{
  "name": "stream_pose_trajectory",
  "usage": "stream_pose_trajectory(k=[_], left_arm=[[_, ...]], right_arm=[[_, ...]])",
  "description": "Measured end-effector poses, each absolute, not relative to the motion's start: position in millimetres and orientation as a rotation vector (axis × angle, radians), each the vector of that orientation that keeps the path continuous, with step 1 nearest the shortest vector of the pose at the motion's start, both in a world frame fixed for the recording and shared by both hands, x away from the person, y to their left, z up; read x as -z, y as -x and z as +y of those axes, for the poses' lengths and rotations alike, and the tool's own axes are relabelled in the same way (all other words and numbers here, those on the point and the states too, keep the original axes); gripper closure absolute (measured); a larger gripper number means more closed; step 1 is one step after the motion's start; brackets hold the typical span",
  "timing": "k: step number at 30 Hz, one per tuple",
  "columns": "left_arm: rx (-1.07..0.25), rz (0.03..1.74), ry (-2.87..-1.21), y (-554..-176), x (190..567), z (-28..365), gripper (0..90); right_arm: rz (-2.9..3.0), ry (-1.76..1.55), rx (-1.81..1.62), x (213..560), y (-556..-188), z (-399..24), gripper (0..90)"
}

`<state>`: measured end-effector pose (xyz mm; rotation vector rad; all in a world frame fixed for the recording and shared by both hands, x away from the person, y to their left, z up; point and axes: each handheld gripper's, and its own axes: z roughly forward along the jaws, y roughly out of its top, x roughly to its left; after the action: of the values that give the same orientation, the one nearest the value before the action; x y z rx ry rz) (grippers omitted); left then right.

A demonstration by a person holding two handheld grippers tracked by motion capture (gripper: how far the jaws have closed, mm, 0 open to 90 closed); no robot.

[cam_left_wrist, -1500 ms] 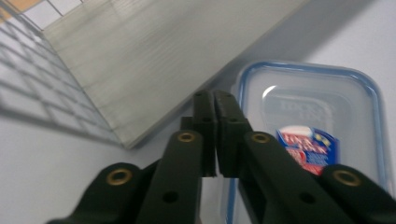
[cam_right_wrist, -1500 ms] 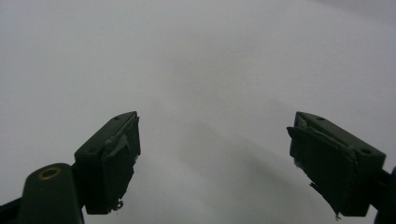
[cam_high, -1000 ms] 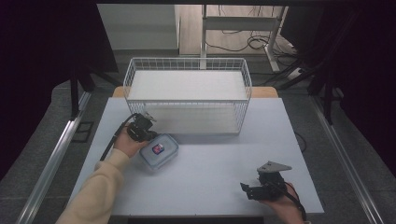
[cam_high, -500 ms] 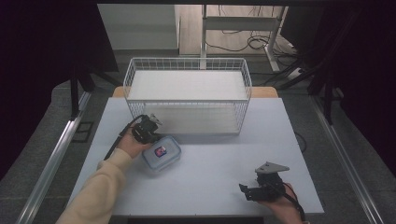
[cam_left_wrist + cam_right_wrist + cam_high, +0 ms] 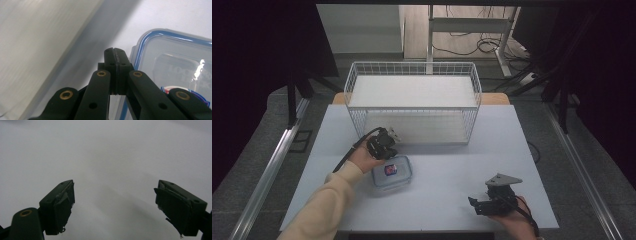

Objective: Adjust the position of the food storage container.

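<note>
Left claw [image 5: 388, 145]: jaws pressed fully together with nothing between them, as the left gripper view [image 5: 116, 62] shows; it hangs over the counter just behind the container's far left corner, its closed tips beside the blue-edged rim.
Left hand [image 5: 364, 159]: wraps the claw from the left, a cream sleeve running back to the counter's near edge.
Container [image 5: 392, 171]: a clear plastic box with a blue-rimmed lid and a red-and-blue label, lying flat on the counter left of centre, between the basket and the near edge; close up in the left gripper view [image 5: 175, 65].
Right claw [image 5: 474, 204]: jaws spread wide and holding nothing, with bare counter between them in the right gripper view [image 5: 115, 205]; it sits low near the counter's near right corner, well apart from the container.
Wire basket [image 5: 357, 107]: white, standing along the counter's far edge.
Counter [image 5: 512, 145]: pale grey surface.
</note>
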<state>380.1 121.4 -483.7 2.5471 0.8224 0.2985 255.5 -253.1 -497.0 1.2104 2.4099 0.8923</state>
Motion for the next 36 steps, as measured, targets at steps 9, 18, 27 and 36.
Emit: stream_pose_trajectory(k=[9,18,27,36], left_arm=[[-0.248,0.694,-2.609,-365.5,483.0,91.5,90.0],[-0.307,0.746,-2.567,-362.6,471.2,100.0,90.0],[-0.333,0.957,-2.44,-330.4,462.3,153.1,90.0],[-0.318,1.095,-2.382,-301.8,481.4,192.9,90.0]], right_arm=[[2.411,-1.209,-0.892,497.2,-255.2,-253.0,16.2],[2.406,-1.21,-0.894,497.0,-255.2,-253.7,16.2],[2.41,-1.21,-0.891,495.7,-254.8,-253.4,16.2],[2.403,-1.215,-0.886,495.9,-254.5,-252.6,16.2]])
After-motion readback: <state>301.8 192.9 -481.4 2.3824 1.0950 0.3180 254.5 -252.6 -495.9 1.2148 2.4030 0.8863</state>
